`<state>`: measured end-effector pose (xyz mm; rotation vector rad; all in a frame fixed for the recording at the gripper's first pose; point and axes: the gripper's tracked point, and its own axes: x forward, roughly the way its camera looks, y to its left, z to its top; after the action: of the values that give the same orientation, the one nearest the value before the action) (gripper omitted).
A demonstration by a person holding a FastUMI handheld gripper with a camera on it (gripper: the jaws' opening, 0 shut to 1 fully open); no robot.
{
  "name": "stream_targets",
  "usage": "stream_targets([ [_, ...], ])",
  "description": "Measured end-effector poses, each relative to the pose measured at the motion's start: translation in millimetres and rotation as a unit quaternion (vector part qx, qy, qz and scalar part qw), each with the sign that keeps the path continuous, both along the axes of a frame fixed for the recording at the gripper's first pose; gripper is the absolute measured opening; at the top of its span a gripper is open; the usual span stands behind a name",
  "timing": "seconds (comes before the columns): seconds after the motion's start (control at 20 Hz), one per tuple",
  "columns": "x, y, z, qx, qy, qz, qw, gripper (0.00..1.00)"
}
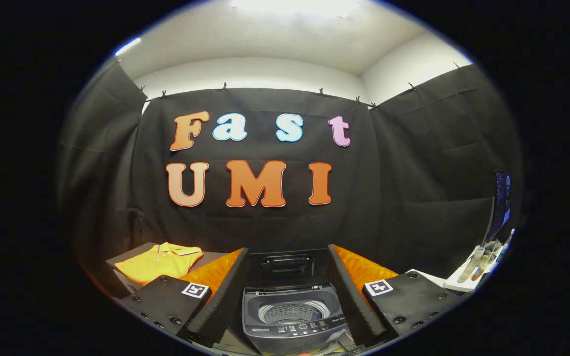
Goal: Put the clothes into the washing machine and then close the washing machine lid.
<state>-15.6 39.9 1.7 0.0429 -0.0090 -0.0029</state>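
The fisheye camera rides just behind the gripper, facing forward and slightly down along its spread fingers. The open washing machine sits close at 6 o'clock between them; the yellow shirt lies farther off at 8 o'clock.

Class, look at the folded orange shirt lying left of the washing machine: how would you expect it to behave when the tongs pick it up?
The orange shirt is soft folded cloth, so it will probably sag and unfold when lifted. It looks thin, so likely light. The open tongs frame the washing machine, whose lid stands raised; a dangling hem might catch its rim.
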Motion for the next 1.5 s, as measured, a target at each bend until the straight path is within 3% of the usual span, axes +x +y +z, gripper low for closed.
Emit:
stream_targets([
  [0.6,5.0,11.5,-0.8,0.012,-0.002,0.004,1.000,0.98],
  [0.8,3.9,43.7,-0.7,0.067,0.001,0.052,0.996,0.98],
  [1.5,34.9,86.6,41.2,0.026,-0.005,0.084,0.996,0.98],
])
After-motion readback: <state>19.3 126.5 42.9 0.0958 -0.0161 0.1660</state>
